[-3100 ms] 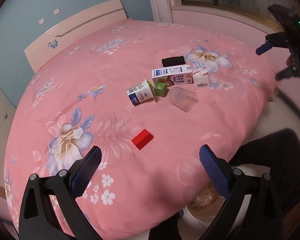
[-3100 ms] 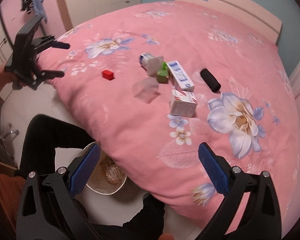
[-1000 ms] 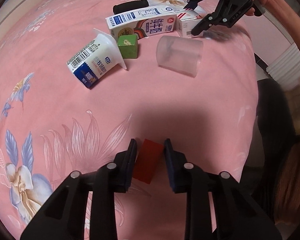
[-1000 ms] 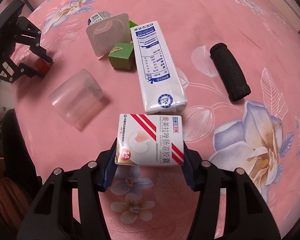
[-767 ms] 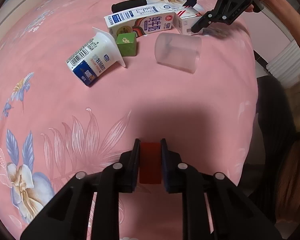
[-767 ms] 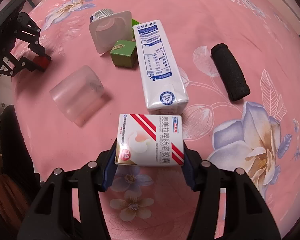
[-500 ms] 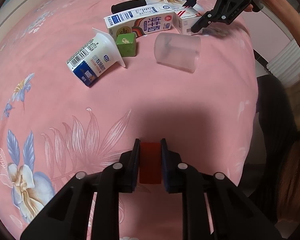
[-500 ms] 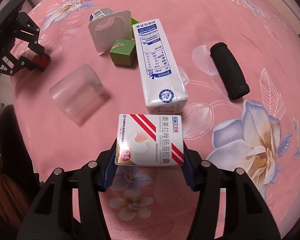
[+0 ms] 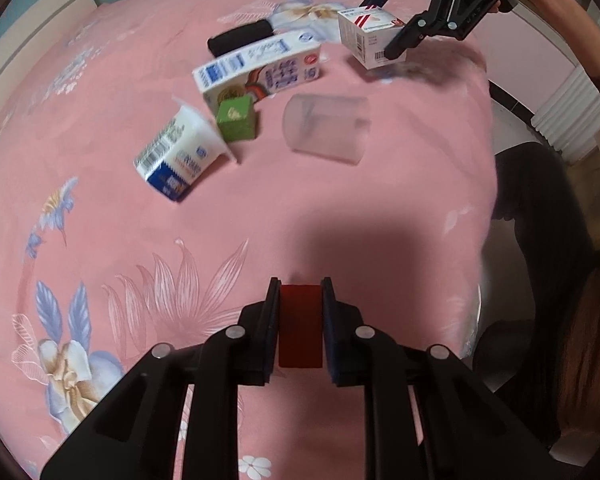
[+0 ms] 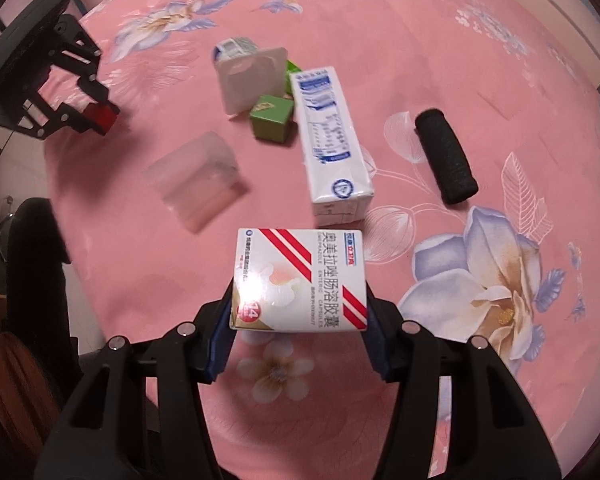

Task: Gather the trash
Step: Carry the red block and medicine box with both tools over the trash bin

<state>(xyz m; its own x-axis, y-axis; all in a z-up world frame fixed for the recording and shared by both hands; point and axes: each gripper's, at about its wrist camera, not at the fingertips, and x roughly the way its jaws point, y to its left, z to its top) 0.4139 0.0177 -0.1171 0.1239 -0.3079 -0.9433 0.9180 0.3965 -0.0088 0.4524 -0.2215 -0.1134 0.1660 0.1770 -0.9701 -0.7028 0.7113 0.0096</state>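
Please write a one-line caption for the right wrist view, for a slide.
Right gripper clamps a white medicine box above the pink bedspread; milk carton lies beyond.

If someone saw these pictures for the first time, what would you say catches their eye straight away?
Most striking is that both grippers are loaded: the right gripper clamps a white medicine box with red stripes, and the left gripper is shut on a small red block. Beyond them, a cluster of litter lies on the pink floral bedspread: a milk carton, a yoghurt cup, a green cube and a clear plastic cup.
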